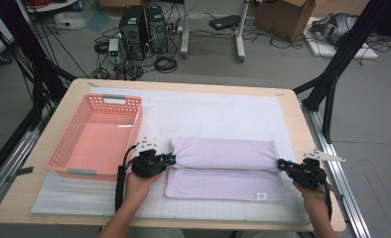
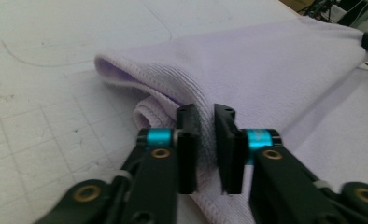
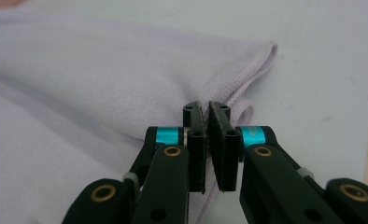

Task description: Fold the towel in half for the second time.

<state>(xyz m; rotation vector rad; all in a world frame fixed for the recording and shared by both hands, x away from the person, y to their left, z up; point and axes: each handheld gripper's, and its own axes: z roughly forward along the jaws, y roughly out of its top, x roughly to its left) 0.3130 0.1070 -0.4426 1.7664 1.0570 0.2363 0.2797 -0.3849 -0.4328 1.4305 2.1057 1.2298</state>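
Note:
A lavender towel (image 1: 223,168) lies on the white mat, its far part folded forward over the near part. My left gripper (image 1: 172,158) is at the fold's left end. In the left gripper view the towel (image 2: 266,70) has its folded edge in the narrow gap between the jaws of the left gripper (image 2: 206,112), and the pads stand a little apart from the cloth. My right gripper (image 1: 281,163) is at the fold's right end. In the right gripper view the right gripper (image 3: 206,108) has its jaws nearly together, pinching the hemmed corner of the towel (image 3: 102,84).
A pink plastic basket (image 1: 97,134) stands on the table's left side, just left of my left gripper. The white gridded mat (image 1: 223,109) covers most of the wooden table (image 1: 293,99). Computers, cables and boxes sit on the floor beyond the table.

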